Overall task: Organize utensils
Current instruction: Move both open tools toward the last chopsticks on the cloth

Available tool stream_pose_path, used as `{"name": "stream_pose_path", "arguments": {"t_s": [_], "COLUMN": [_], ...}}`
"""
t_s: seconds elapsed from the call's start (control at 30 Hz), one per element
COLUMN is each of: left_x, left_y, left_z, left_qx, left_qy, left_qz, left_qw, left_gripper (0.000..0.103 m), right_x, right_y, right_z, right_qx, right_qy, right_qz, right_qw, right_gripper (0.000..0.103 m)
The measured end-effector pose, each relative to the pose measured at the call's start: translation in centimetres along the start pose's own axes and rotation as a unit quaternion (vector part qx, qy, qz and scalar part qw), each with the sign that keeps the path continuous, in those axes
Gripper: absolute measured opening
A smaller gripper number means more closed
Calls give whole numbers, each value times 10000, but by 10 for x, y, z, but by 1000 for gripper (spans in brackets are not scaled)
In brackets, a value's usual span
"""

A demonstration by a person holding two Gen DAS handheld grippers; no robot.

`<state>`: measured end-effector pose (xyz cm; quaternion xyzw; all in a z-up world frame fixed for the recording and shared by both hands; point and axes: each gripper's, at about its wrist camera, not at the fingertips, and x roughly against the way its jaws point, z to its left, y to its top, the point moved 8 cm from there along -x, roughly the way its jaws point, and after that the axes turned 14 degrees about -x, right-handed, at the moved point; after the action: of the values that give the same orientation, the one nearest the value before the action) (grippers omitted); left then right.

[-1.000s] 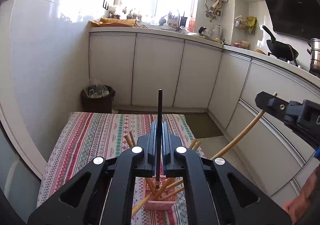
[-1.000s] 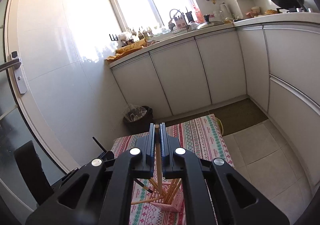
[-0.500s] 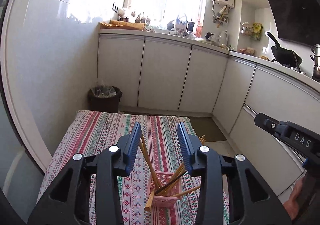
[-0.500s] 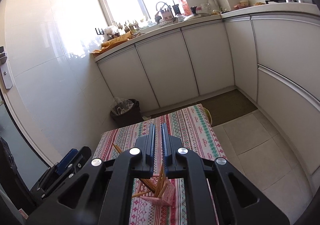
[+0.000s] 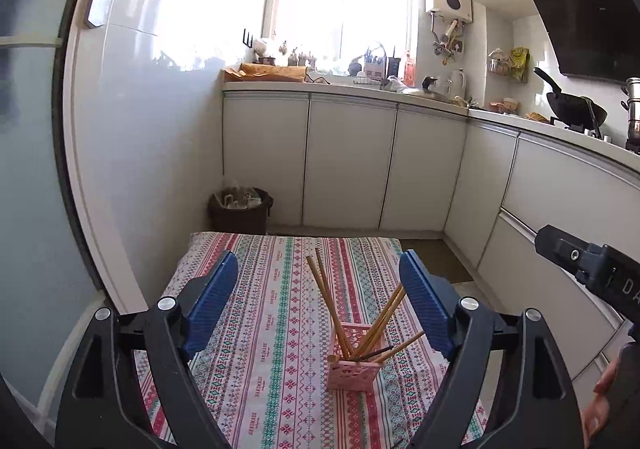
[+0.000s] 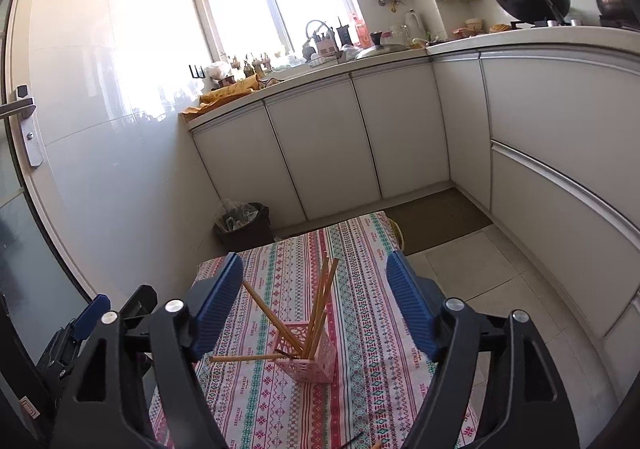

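Observation:
A pink lattice utensil holder (image 5: 352,369) stands upright on the striped tablecloth (image 5: 280,329). Several wooden chopsticks (image 5: 326,301) and one thin dark chopstick (image 5: 378,352) lean out of it. The holder (image 6: 314,359) and chopsticks (image 6: 320,305) also show in the right wrist view. My left gripper (image 5: 320,309) is open and empty, above and behind the holder. My right gripper (image 6: 316,301) is open and empty, also above it. The right gripper's body (image 5: 592,269) shows at the right edge of the left wrist view.
A dark bin (image 5: 240,209) stands on the floor beyond the table. White cabinets (image 5: 348,161) run along the back and right. A loose dark stick and a wooden tip lie at the table's near edge (image 6: 356,439). The left gripper's body (image 6: 80,329) is at the lower left.
Both grippers opened: the left let go of the dark chopstick, the right of a wooden one, and both now stand in the holder. Both grippers pulled up and back.

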<state>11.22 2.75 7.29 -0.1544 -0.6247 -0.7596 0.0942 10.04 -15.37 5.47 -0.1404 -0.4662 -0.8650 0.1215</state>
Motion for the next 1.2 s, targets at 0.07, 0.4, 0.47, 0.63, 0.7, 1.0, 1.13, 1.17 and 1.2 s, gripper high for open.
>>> {"name": "stream_pose_path", "arguments": {"t_s": [0.07,0.4,0.47,0.63,0.7,1.0,1.13,1.17,1.2], "left_x": [6,32,36,40,40,28,21,20,19], "left_y": [-3,-23,-26,-34,-40,-76,-93,-96,-100], "left_z": [2,8,8,5,3,-4,-10,-11,-13], "left_qx": [-25,-54,-55,-139,-184,-407,-449,-464,-484], "left_qy": [49,141,123,71,63,-3,-96,-116,-136], "left_qz": [31,175,206,291,353,870,1114,1166,1226], "left_qw": [10000,9997,9997,9995,9992,9954,9927,9920,9912], "left_gripper": [86,96,96,96,96,96,96,96,96], "right_x": [8,35,40,48,49,40,36,35,34], "right_y": [-3,-28,-33,-43,-48,-80,-95,-98,-102], "right_z": [-3,-18,-21,-28,-33,-59,-68,-70,-72], "right_qx": [-68,-138,-159,-241,-265,-388,-432,-440,-443], "right_qy": [-44,-308,-348,-411,-455,-685,-751,-765,-785], "right_qz": [-22,196,205,310,380,800,970,1015,1062], "right_qw": [10000,9992,9991,9984,9979,9937,9915,9909,9902], "right_gripper": [88,96,96,96,96,96,96,96,96]}}
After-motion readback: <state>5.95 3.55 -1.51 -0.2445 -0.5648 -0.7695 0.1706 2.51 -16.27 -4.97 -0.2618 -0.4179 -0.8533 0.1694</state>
